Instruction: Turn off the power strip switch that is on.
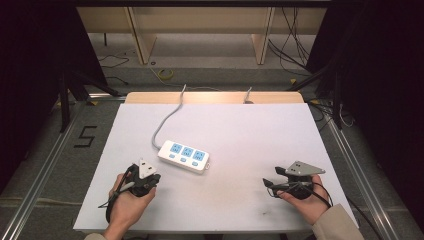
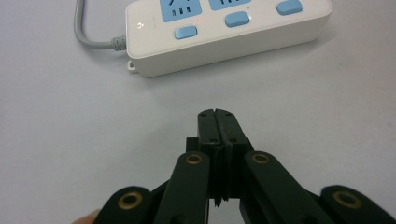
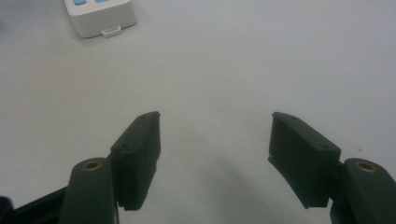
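Your left tongs [image 2: 218, 114], pressed together and empty, sit just short of the power strip [image 1: 183, 156]; your right tongs [image 3: 215, 140] gape wide, well apart from it.

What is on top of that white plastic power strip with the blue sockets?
The white plastic power strip carries three blue sockets, each with a blue button beside it. No plug is in them, and nothing lies on it. The white table beneath is hidden where it rests.
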`<state>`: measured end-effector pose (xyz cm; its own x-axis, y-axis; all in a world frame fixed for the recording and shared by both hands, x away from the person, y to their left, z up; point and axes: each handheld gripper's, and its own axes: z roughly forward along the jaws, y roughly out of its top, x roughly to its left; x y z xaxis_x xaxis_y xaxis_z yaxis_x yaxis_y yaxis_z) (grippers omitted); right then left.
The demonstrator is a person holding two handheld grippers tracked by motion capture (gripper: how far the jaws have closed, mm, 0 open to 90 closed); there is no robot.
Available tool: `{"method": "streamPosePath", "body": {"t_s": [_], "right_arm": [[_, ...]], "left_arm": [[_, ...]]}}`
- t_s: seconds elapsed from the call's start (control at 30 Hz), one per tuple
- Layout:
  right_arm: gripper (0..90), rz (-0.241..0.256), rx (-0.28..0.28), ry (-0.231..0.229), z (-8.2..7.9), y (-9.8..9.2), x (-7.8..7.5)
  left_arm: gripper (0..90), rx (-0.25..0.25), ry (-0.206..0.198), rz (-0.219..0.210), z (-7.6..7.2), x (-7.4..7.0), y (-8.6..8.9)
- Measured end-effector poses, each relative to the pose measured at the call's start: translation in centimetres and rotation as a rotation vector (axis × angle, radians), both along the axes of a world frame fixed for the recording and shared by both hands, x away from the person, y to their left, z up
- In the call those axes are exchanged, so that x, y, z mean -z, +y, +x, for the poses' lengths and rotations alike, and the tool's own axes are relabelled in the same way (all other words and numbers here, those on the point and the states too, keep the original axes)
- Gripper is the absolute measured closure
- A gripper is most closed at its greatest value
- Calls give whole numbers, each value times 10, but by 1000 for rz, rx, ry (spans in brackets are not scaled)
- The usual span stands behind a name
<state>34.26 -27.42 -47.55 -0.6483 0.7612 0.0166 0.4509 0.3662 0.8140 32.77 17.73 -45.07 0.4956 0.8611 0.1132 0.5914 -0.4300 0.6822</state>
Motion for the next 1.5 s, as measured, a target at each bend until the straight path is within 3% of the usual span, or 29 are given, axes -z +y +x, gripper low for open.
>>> {"method": "streamPosePath", "body": {"t_s": [0.43, 1.5], "right_arm": [[337, -3, 5, 2, 0, -1, 0], [333, -2, 6, 7, 0, 0, 1]], "left_arm": [[896, -3, 7, 25, 13, -8, -12], [896, -34, 5, 35, 42, -20, -12]]}}
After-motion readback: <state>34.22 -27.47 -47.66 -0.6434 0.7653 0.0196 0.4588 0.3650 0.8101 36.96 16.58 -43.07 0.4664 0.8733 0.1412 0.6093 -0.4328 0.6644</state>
